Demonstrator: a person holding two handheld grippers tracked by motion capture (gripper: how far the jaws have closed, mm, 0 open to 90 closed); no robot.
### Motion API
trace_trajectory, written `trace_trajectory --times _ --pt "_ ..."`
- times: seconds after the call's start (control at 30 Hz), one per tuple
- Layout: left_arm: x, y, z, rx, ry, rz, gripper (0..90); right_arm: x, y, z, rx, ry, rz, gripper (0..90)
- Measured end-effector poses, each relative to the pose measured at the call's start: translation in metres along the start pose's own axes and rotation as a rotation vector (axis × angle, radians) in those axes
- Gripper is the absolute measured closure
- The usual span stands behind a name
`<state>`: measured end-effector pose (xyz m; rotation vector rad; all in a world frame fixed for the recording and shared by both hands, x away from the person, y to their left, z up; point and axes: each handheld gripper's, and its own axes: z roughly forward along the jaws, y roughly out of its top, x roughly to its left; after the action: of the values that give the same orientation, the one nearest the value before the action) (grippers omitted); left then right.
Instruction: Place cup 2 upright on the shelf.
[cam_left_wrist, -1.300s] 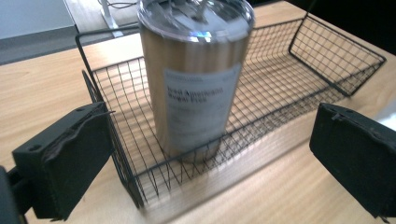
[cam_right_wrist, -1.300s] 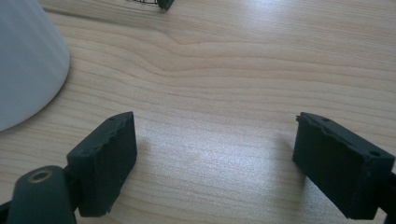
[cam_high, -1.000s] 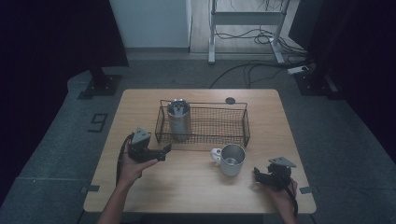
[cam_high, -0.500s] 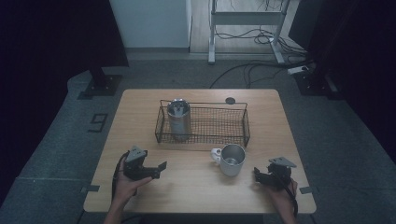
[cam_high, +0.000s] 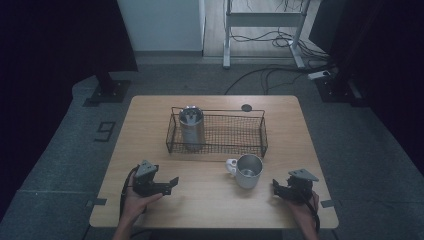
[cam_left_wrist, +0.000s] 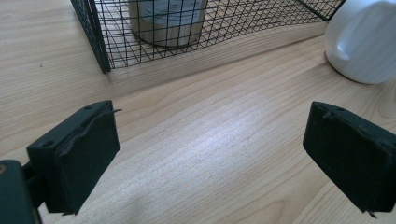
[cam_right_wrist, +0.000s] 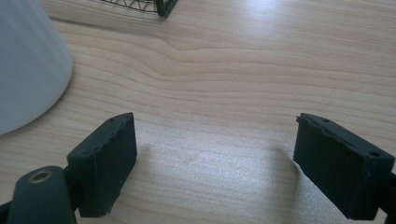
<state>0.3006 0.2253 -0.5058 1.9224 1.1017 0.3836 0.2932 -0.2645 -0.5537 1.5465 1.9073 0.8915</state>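
Both pairs of black jaws stand wide apart with only bare wood between them: the left gripper rests low over the near-left part of the wooden table, and the right gripper sits near the near-right corner, each held in a hand (the left hand and right hand come in from the bottom edge of the high view). Between the 2 grippers, nearer the right one, a white mug stands upright on the table, its handle turned toward the left side; the left gripper view catches its rounded white wall at upper right, and the right gripper view has it at the left edge. Just beyond the mug lies a black wire basket, and 1 metal canister stands upright in its left end, seen through the mesh in the left gripper view. A small dark round disc lies on the table behind the basket.
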Motion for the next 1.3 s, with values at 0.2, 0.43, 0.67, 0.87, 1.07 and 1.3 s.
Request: trace_trajectory --times 0.2,0.43,0.67,0.87,1.07,1.3 --pt "0.000 0.000 0.001 0.001 0.000 0.000 3.6 0.002 0.004 -0.014 -0.065 0.047 0.005 13.1" --pt "-0.002 0.000 0.005 0.015 -0.007 0.010 3.6 0.014 0.011 -0.030 -0.121 0.116 -0.025 12.9" --pt "-0.003 -0.001 0.006 0.017 -0.014 0.008 3.7 0.026 0.018 -0.038 -0.157 0.167 -0.037 12.2" --pt "-0.005 -0.001 0.008 0.021 -0.017 0.007 3.7 0.034 0.022 -0.045 -0.182 0.206 -0.049 11.4" --pt "-0.004 -0.002 0.008 0.022 -0.019 0.002 3.7 0.045 0.028 -0.049 -0.205 0.237 -0.063 10.9" --pt "-0.003 -0.002 0.008 0.022 -0.026 -0.004 3.9 0.058 0.036 -0.050 -0.211 0.261 -0.088 9.1"
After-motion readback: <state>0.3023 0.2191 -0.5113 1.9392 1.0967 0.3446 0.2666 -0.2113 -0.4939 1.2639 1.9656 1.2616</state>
